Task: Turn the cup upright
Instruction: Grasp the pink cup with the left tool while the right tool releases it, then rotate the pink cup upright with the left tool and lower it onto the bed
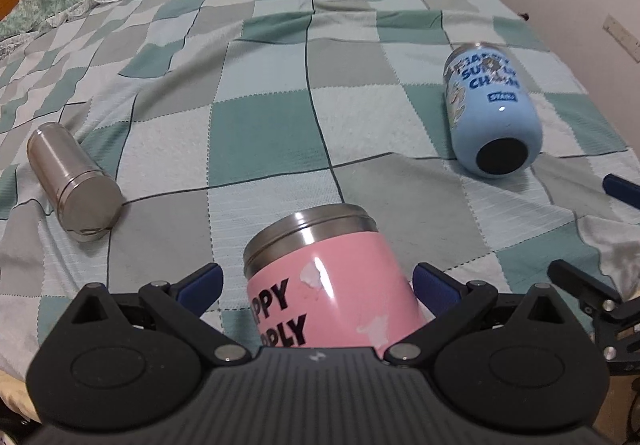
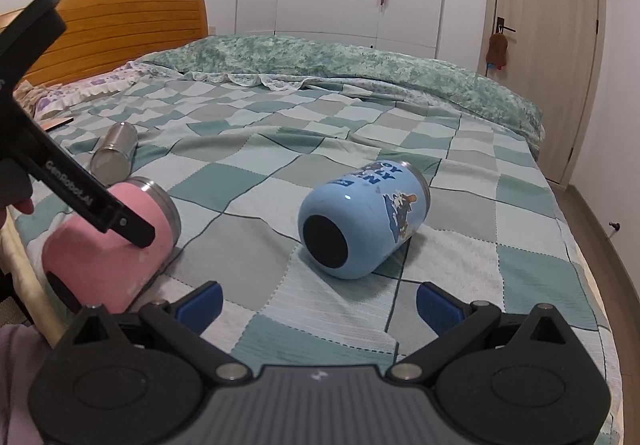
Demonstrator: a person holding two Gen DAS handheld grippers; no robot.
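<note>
Pink cup [image 1: 328, 277] lying on its side between your left gripper [image 1: 318, 285] fingers, near edge of the checked blanket [image 1: 260, 133].
Your left gripper's jaws stand spread, not clamping it; your right gripper [image 2: 318, 305] is likewise released, facing the blue cup [image 2: 362, 221].

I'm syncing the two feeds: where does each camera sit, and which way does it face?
Left wrist: on the left gripper, facing up the bed; open fingers flank the pink cup.
Right wrist: on the right gripper, open, facing the blue cup, headboard and wardrobe; the left gripper shows at left.
Shared: pink, blue and steel cup.
</note>
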